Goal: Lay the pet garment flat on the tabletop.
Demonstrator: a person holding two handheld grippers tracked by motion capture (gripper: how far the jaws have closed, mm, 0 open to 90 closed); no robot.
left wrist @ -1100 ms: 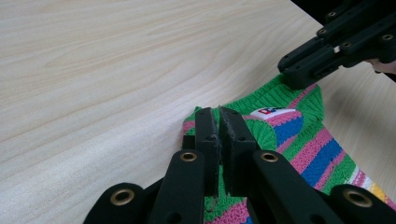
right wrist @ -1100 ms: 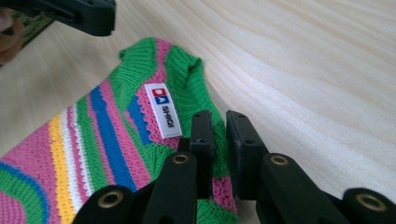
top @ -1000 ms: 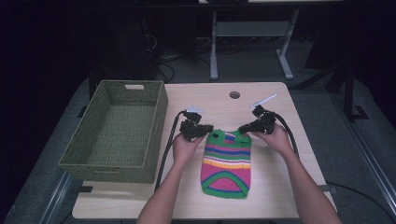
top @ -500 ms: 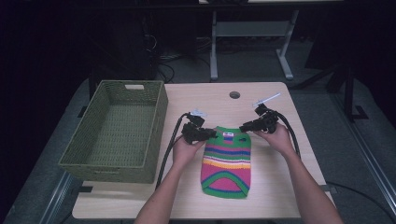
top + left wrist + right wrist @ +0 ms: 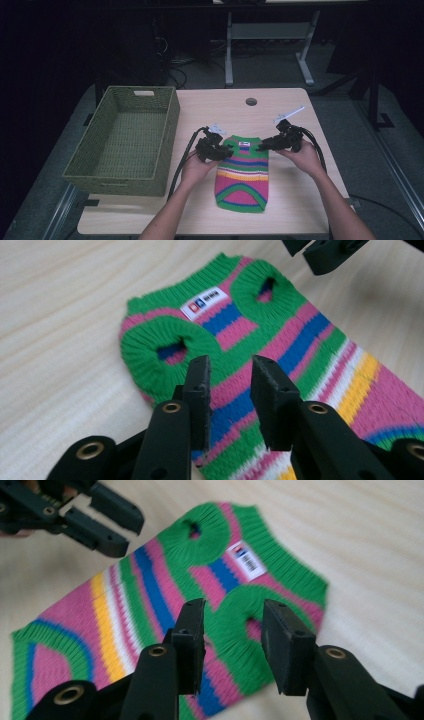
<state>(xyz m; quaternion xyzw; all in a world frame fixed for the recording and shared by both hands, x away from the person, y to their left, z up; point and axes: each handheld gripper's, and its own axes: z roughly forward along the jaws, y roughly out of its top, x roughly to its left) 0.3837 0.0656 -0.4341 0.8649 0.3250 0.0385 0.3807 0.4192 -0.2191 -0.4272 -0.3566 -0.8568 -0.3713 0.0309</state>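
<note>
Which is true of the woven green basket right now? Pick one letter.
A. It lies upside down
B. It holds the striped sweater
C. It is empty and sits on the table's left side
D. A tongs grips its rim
C: the basket stands upright with a bare bottom at the table's left, while the striped sweater lies flat on the table beside it.

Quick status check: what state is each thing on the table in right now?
Striped knitted pet sweater: flat on the table, not gripped.
Green woven basket: upright, empty.
Left claw: open, over one sleeve side of the sweater.
Right claw: open, over the other sleeve hole.
</note>
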